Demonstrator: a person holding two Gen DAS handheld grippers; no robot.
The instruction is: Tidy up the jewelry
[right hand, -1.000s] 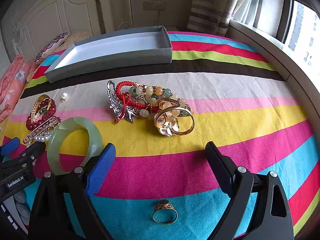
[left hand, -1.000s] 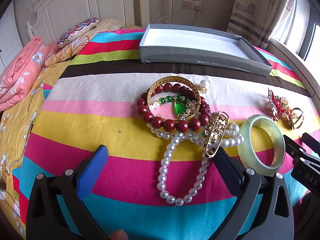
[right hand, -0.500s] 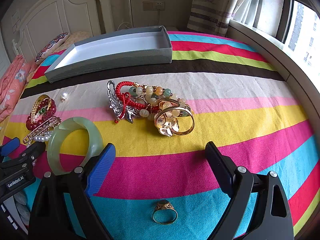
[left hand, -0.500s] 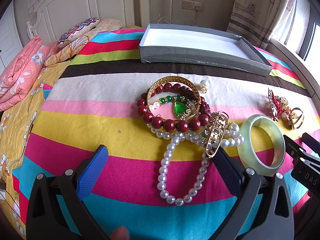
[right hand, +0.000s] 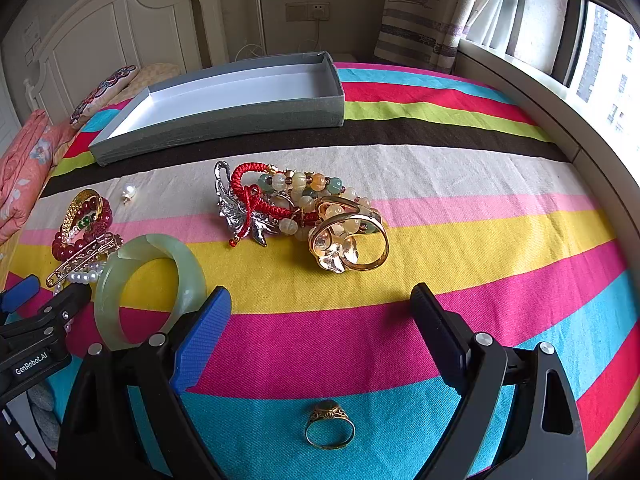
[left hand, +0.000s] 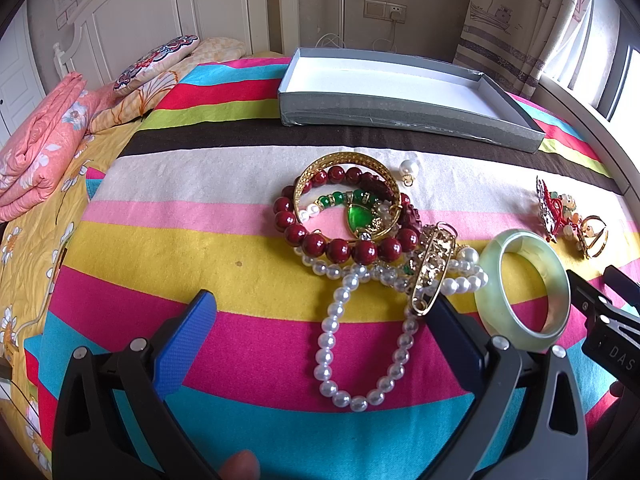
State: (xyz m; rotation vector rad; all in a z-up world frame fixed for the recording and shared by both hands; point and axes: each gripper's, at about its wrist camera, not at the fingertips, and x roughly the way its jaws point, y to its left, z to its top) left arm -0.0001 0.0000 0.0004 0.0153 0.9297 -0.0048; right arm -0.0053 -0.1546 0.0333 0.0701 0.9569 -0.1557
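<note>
Jewelry lies on a striped bedspread. In the left wrist view a pearl necklace (left hand: 362,344), a dark red bead bracelet (left hand: 340,240), a gold bangle (left hand: 344,164), a gold brooch (left hand: 432,268) and a jade bangle (left hand: 524,284) lie before my open, empty left gripper (left hand: 320,312). In the right wrist view a red cord and bead cluster (right hand: 288,204), a gold flower ring (right hand: 348,244) and a small gold ring (right hand: 330,426) lie by my open, empty right gripper (right hand: 320,308). The jade bangle (right hand: 148,284) lies to its left. An empty grey box (left hand: 400,96) stands behind.
A loose pearl pendant (left hand: 409,169) lies near the gold bangle. Pillows and a folded pink quilt (left hand: 36,148) lie at the far left by the white headboard. A window sill and curtain (right hand: 532,72) run along the right. The box also shows in the right wrist view (right hand: 224,116).
</note>
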